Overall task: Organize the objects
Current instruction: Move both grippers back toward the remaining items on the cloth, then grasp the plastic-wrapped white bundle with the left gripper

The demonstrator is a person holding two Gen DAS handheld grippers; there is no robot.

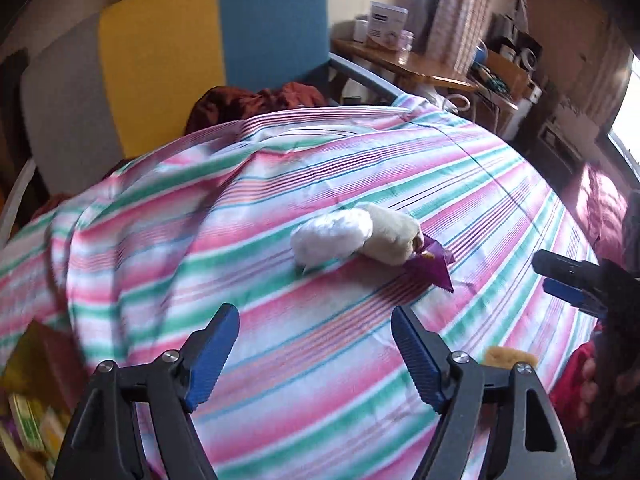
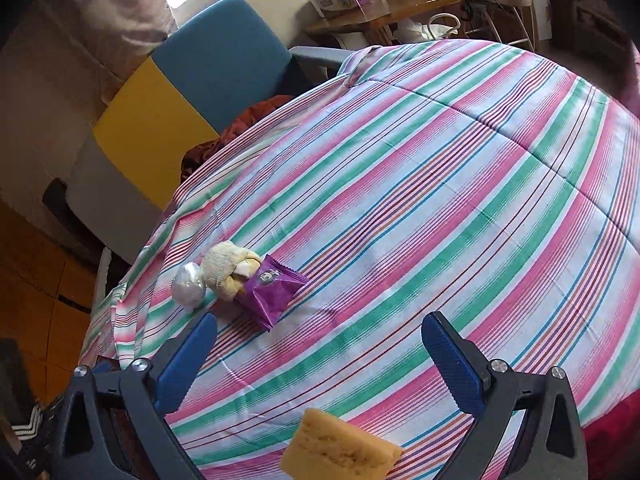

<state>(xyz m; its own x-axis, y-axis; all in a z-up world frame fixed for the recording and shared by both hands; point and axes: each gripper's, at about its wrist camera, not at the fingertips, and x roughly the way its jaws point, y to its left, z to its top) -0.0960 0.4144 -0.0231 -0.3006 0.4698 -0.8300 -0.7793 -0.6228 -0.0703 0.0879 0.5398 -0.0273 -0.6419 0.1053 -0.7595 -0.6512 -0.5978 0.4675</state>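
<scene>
On the striped cloth (image 1: 360, 360) lies a small cluster: a white rounded pouch (image 1: 328, 236), a cream plush bundle (image 1: 394, 236) and a purple snack packet (image 1: 434, 264). My left gripper (image 1: 314, 316) hovers just short of them, open, with nothing between its fingers. In the right wrist view the same pouch (image 2: 188, 284), bundle (image 2: 228, 272) and packet (image 2: 272, 290) sit ahead to the left of my right gripper (image 2: 320, 324), which is open and empty. A yellow sponge (image 2: 340, 448) lies on the cloth's near edge, below its fingers. The right gripper (image 1: 544, 274) also shows at the right edge.
Behind the cloth stands a seat with grey, yellow and blue panels (image 1: 160, 60), with a rust-red garment (image 1: 256, 100) on it. A wooden desk (image 1: 404, 60) with boxes is at the back right. Orange floor (image 2: 36, 280) lies off the cloth's left side.
</scene>
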